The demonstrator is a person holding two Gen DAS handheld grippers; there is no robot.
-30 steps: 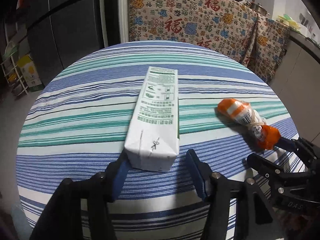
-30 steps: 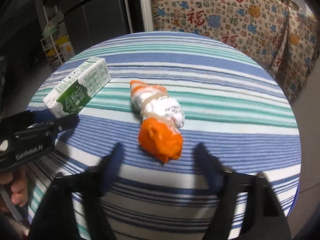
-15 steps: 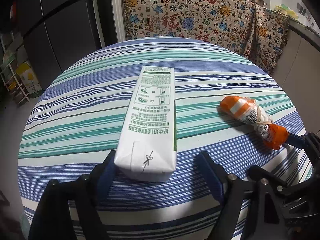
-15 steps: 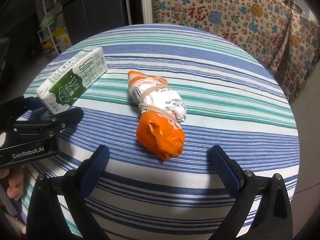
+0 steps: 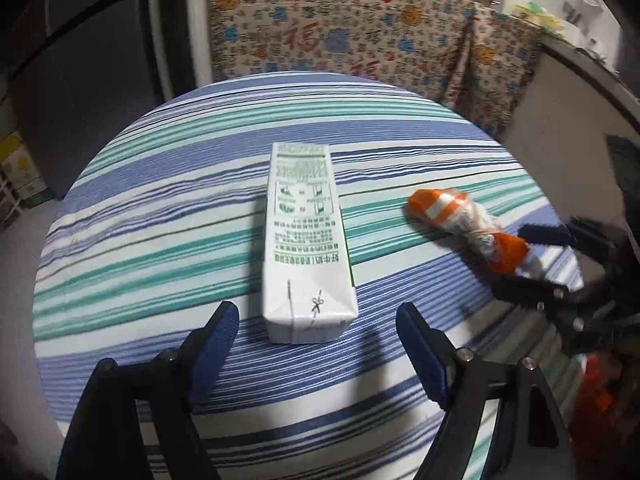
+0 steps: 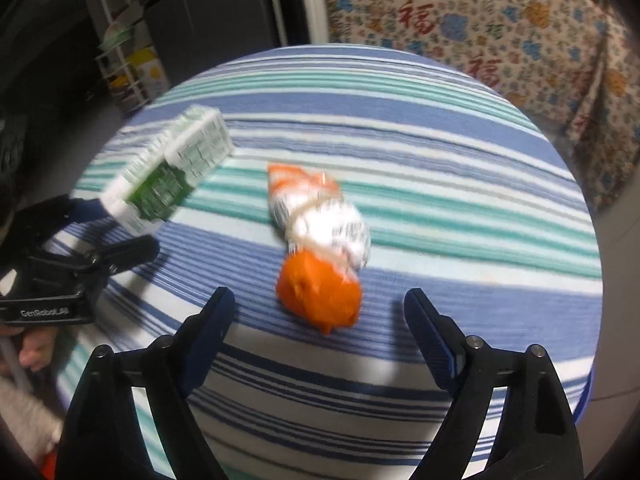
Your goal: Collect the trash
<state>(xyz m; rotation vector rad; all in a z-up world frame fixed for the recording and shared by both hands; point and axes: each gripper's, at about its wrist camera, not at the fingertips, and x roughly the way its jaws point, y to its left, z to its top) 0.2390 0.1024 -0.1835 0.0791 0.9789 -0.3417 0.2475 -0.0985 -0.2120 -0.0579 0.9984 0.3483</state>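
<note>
A white and green milk carton (image 5: 304, 240) lies flat on the striped round table (image 5: 160, 208). My left gripper (image 5: 318, 328) is open, its fingertips on either side of the carton's near end, not touching it. An orange and white wrapped bundle (image 6: 320, 244) lies to the carton's right; it also shows in the left wrist view (image 5: 472, 228). My right gripper (image 6: 320, 312) is open with the bundle's orange end between its fingertips, apart from both. The carton (image 6: 172, 172) and the left gripper (image 6: 116, 236) show at the left of the right wrist view.
A patterned cloth (image 5: 360, 28) covers furniture behind the table. A dark fridge (image 5: 80, 60) stands at the back left, with a wire rack and boxes (image 6: 132, 68) beside it. A counter (image 5: 580, 92) runs along the right. The table edge is close below both grippers.
Both grippers have opened wider and drawn back a little toward the table's near edge. The carton and the bundle lie where they were.
</note>
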